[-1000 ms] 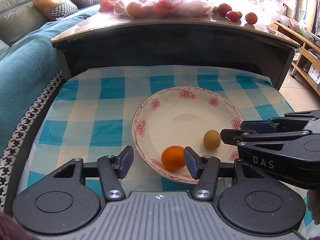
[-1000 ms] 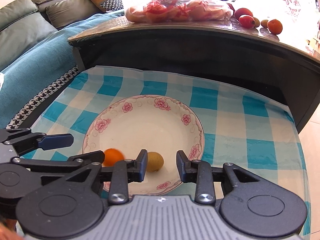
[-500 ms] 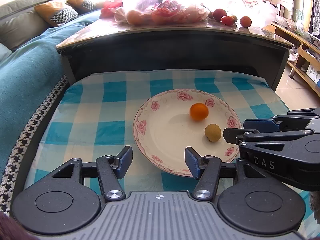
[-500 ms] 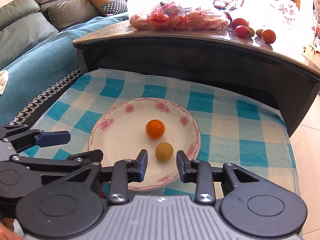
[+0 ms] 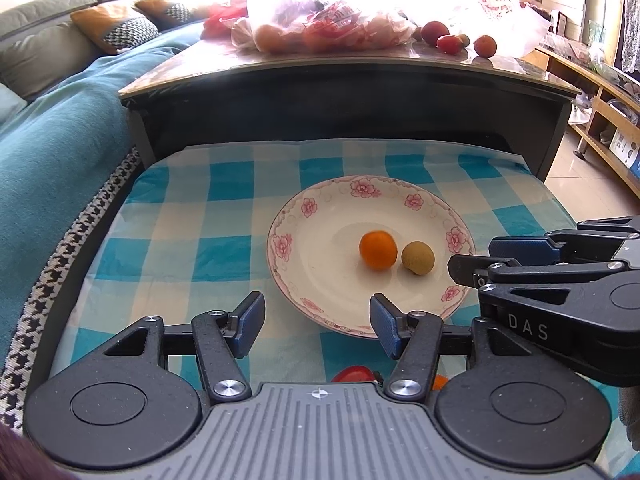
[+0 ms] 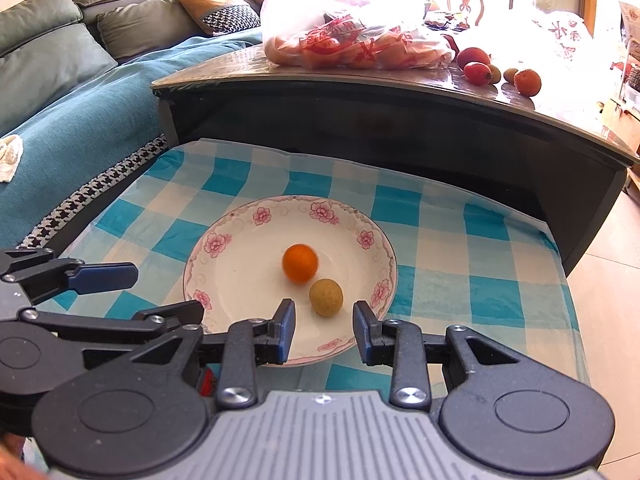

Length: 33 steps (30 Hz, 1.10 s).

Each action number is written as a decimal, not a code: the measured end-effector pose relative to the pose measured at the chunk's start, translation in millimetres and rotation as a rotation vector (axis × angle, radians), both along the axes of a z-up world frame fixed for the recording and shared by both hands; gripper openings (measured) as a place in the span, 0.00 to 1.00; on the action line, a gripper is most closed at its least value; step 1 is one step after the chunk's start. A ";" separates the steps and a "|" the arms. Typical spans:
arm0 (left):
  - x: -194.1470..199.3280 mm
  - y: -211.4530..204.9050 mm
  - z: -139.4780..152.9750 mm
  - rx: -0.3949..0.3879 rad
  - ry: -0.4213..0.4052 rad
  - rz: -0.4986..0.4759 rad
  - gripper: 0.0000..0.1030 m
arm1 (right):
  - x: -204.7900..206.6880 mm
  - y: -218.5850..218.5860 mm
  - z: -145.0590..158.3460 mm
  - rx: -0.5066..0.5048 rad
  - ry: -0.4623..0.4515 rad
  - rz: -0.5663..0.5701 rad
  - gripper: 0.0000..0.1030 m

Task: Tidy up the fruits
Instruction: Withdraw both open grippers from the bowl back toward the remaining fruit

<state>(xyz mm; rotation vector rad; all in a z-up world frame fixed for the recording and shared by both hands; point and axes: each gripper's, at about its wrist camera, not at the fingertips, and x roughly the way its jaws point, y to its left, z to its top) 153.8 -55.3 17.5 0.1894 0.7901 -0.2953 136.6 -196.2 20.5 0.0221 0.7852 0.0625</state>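
A white plate with pink flowers (image 5: pixel 320 304) (image 6: pixel 224 276) lies on the blue checked cloth. On it an orange fruit (image 5: pixel 377 250) (image 6: pixel 300 263) rests beside a small tan-green fruit (image 5: pixel 417 257) (image 6: pixel 326 297). My left gripper (image 5: pixel 318 326) is open and empty, just short of the plate's near rim. My right gripper (image 6: pixel 324 330) is open and empty, over the near rim just short of the tan-green fruit. A red fruit (image 5: pixel 354 374) and an orange one (image 5: pixel 440 381) peek out under the left gripper.
A dark coffee table (image 5: pixel 360 92) rises behind the cloth, with a plastic bag of fruit (image 5: pixel 320 20) and several loose red and orange fruits (image 6: pixel 500 72). A teal-covered sofa (image 5: pixel 48 152) is on the left. Shelving (image 5: pixel 600 120) stands at the right.
Both grippers have drawn back from the plate. The orange fruit left the left gripper's fingers, rolled up the plate, and now sits beside the tan-green fruit.
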 end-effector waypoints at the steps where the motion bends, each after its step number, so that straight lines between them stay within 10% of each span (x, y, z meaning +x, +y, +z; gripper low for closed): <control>1: 0.2 -0.1 -0.1 0.000 0.001 0.000 0.64 | -0.3 0.2 -0.1 0.000 -0.001 0.000 0.32; 33: -18.3 5.0 1.6 -0.002 0.000 0.000 0.64 | -17.6 5.2 0.1 -0.003 -0.001 -0.005 0.32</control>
